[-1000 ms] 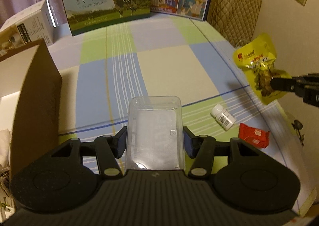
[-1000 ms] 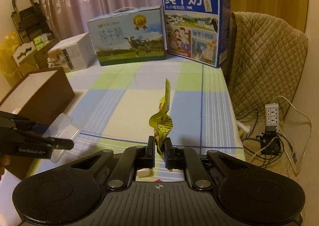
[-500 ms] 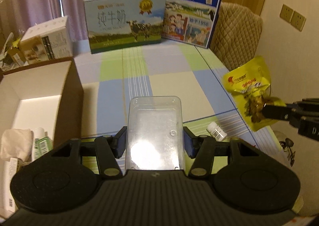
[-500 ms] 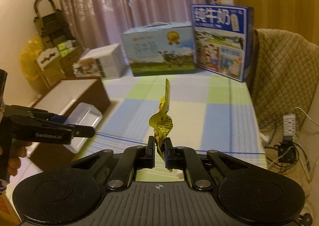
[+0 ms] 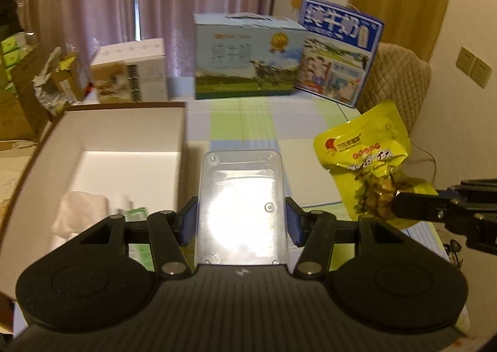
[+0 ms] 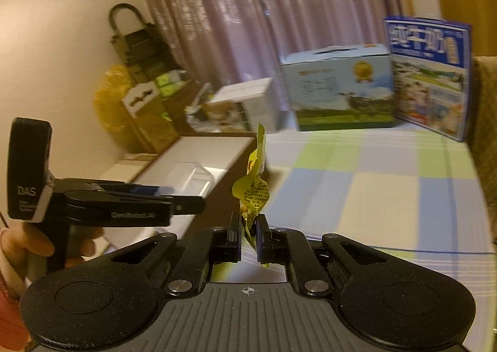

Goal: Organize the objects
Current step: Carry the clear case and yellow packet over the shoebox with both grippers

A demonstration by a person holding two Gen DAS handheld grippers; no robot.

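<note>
Tub (image 5: 241,206) clamped in left hand-held gripper (image 5: 240,221), snack bag (image 6: 253,193) pinched in right hand-held gripper (image 6: 248,238). Both aloft, open box (image 5: 102,134) at 10 o'clock. Best lowered level past rim, released one by one.

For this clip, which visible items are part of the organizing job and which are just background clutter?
In play:
- clear plastic container, clamped in the left gripper
- yellow snack packet, pinched by the right gripper
- open cardboard box, holding a white cloth and a small bottle

Lying about:
- two milk cartons
- white carton
- quilted chair
</note>
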